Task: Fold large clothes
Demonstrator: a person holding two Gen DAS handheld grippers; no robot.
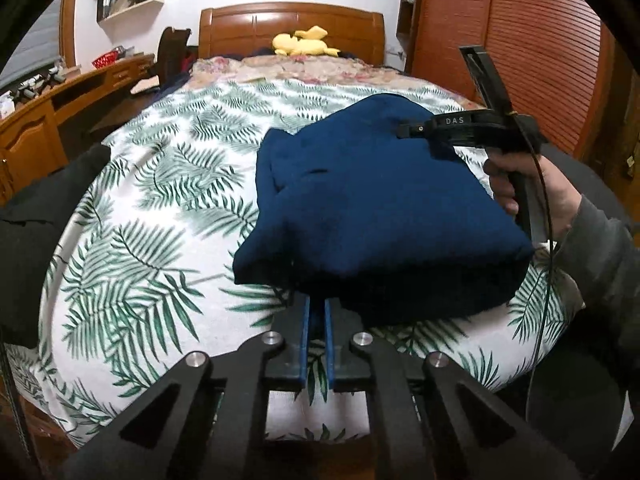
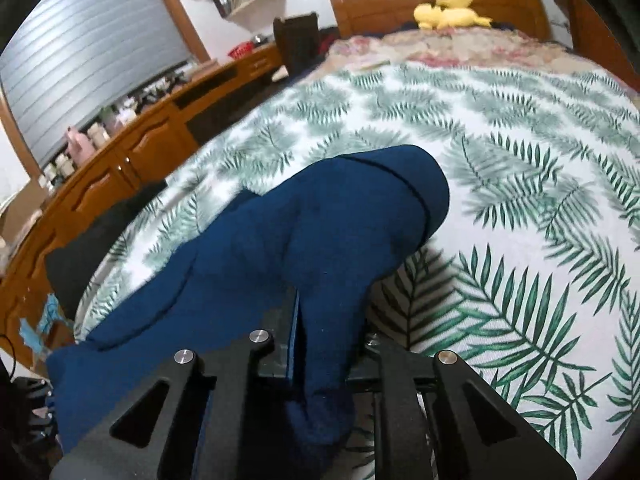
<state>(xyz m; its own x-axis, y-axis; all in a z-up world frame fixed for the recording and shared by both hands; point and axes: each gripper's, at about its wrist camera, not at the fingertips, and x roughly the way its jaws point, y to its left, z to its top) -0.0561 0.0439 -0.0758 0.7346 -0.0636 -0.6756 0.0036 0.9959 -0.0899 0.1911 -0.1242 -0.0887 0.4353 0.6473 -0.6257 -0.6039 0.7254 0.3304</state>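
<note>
The bed is covered by a leaf-print sheet; a navy garment is draped on it.

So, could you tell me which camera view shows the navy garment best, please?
The left wrist view: the navy garment appears nearly whole there, a folded bundle over the leaf-print bedspread, with the right gripper at its far edge. The right wrist view shows only bunched fabric up close, hiding that gripper's fingers.
</note>
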